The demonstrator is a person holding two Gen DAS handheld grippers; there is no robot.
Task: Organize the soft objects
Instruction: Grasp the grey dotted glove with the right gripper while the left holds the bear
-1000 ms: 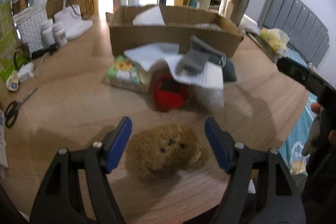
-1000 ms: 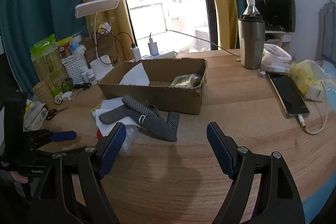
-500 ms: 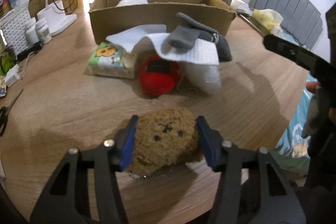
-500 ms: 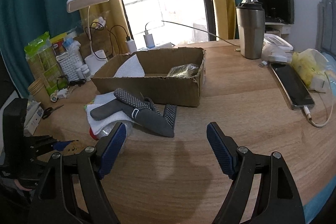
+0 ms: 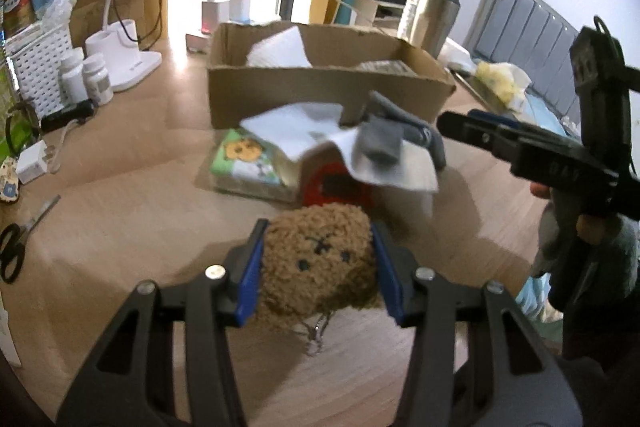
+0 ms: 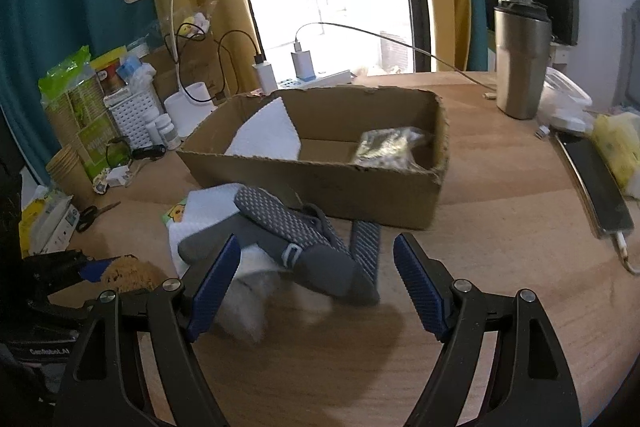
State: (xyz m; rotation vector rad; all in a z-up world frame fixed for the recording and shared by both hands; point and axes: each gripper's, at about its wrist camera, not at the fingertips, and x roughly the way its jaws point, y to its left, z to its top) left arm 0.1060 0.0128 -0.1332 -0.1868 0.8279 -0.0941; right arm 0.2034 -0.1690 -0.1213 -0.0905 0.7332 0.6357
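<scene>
With your left gripper (image 5: 318,269) clamped on the brown plush toy (image 5: 318,263) at lower centre, lift it clear toward the cardboard box (image 5: 320,91) (upper centre), while your right gripper (image 6: 316,279) stands apart, empty.

Our left gripper (image 5: 318,267) now has the brown plush (image 5: 318,269) pinched between its blue pads; a second ago they stood wide on either side of it. The plush, flat on the table (image 5: 120,227) then, looks raised off it. Our right gripper (image 6: 316,287) is nearer the grey socks (image 6: 296,239), which now sit between its open fingers.
</scene>
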